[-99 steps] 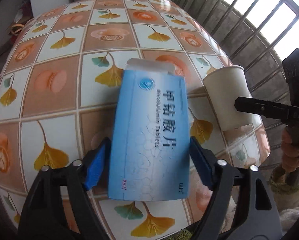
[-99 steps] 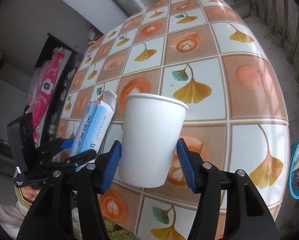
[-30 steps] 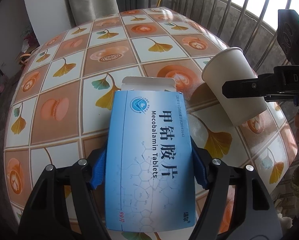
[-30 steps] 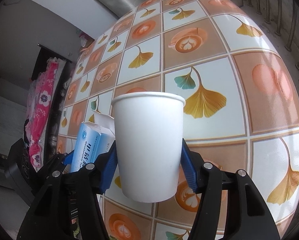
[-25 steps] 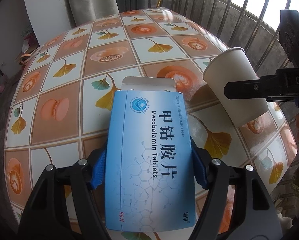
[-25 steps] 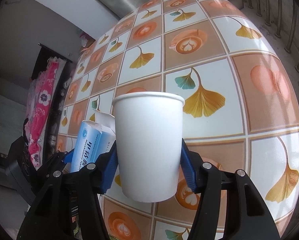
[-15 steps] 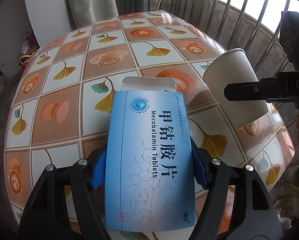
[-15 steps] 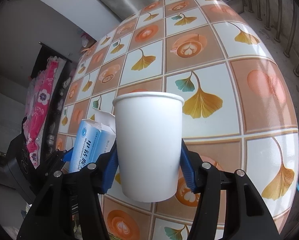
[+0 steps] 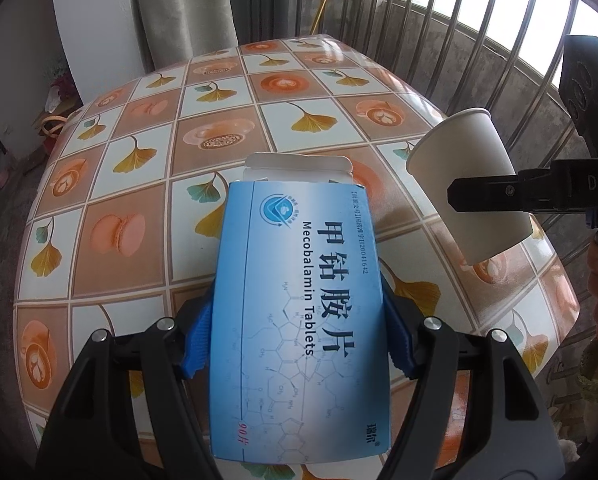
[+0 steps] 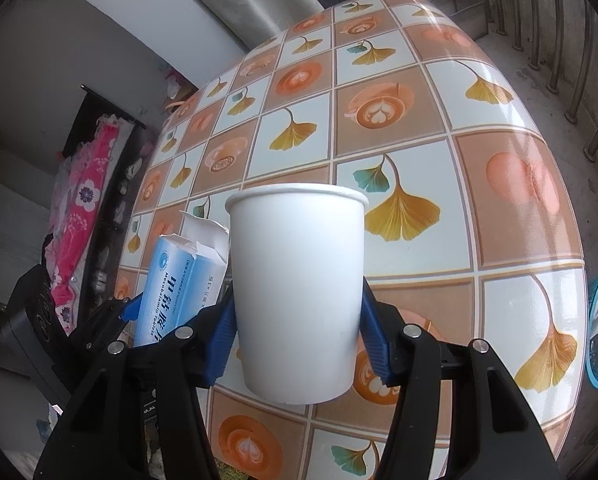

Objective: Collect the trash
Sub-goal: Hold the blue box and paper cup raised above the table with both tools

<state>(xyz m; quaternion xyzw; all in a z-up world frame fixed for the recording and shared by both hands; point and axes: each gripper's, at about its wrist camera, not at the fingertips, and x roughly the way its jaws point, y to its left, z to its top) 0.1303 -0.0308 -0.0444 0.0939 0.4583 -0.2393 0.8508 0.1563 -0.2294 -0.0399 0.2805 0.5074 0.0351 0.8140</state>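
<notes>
Blue tablet box [image 9: 299, 312] clamped in left fingers [image 9: 197, 342], white cup [image 10: 299, 292] in right's, seemingly above bare tabletop [image 9: 147, 160].

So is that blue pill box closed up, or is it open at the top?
Open. The blue pill box, gripped by the left claw, has its white end flap sticking up untucked. Whether anything is inside cannot be seen.

a blue mecobalamin tablet box [image 9: 303, 312], its white end flap open, is lifted above the worktop [image 9: 147, 184], clamped by its long edges. beside it a plain white paper cup [image 10: 299, 296] is held upright, also raised.
</notes>
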